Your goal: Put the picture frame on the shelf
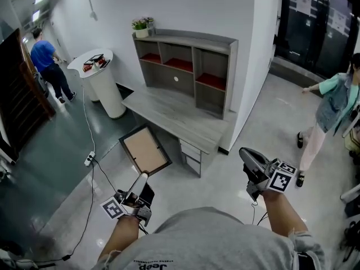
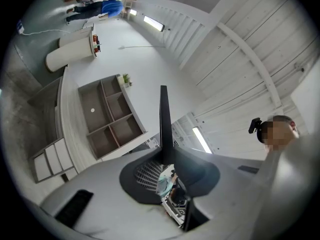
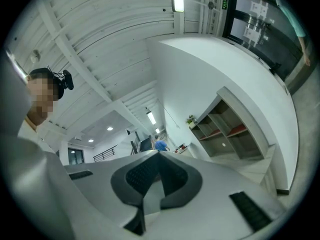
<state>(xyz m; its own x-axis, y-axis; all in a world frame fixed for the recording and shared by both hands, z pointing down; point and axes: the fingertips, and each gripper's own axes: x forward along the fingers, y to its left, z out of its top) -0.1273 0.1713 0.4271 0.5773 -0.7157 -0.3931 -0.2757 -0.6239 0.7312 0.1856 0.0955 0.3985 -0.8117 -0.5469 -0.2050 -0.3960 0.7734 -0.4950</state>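
Observation:
The picture frame [image 1: 145, 149], black-edged with a tan backing, hangs tilted above the floor in front of the grey shelf unit [image 1: 185, 66]. My left gripper [image 1: 140, 179] is shut on its lower edge. In the left gripper view the frame [image 2: 163, 119] appears edge-on as a thin dark blade rising from between the jaws of my left gripper [image 2: 163, 153], with the shelf unit [image 2: 107, 116] behind it. My right gripper [image 1: 248, 154] is held off to the right, shut and empty. The right gripper view shows my right gripper [image 3: 159, 156] with its pads together and the shelf unit [image 3: 227, 129] far off.
A low grey desk top [image 1: 174, 114] with drawers juts out under the shelf. A potted plant [image 1: 142, 27] stands on the shelf's top left corner. A white round pedestal [image 1: 104, 83], a floor cable with a power strip [image 1: 90, 158], and two people [image 1: 48, 61] [image 1: 337, 103] are nearby.

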